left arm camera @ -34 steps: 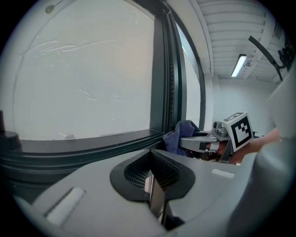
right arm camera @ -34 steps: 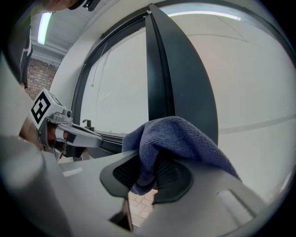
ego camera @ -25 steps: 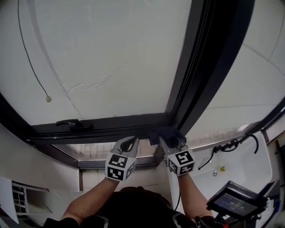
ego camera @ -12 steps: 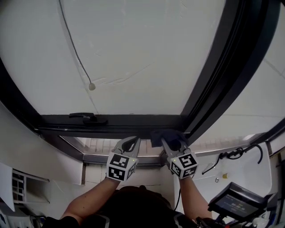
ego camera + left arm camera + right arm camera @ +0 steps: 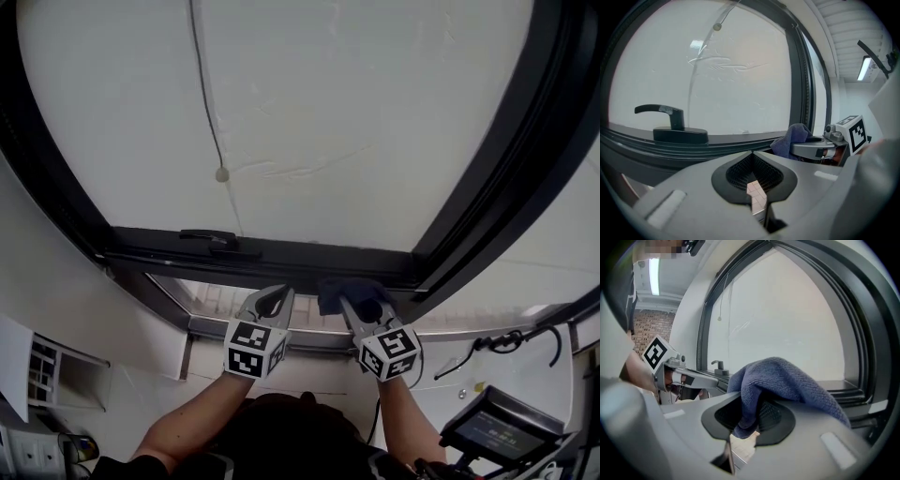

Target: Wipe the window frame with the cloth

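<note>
Cloth (image 5: 341,292): dark blue, towelling weave, clamped in the right claw (image 5: 362,304). In the right gripper view the cloth (image 5: 786,379) drops down between the two jaws, which are closed on it, and the rest is heaped over the jaw tips toward the right. In the head view the bunched part sits at the bottom rail of the window frame (image 5: 309,255), toward the rail's right-hand corner. Whether the cloth presses on the rail cannot be told.

Left claw (image 5: 271,299): jaws together, tips meeting, nothing between them, as the left gripper view shows (image 5: 751,153). It is held just beside the right claw, below the same bottom rail. The same view shows the cloth (image 5: 791,138) and the right claw (image 5: 816,149) off to its right.

Window frame: dark, with a pale pane (image 5: 319,112) inside it. A dark lever handle (image 5: 212,239) is mounted on the bottom rail, left of both claws and well apart from the cloth. A thin cord (image 5: 207,94) hangs in front of the pane and ends in a small bead above the handle.

Lower right edge of the head view: a dark device with a lit screen (image 5: 491,428).
</note>
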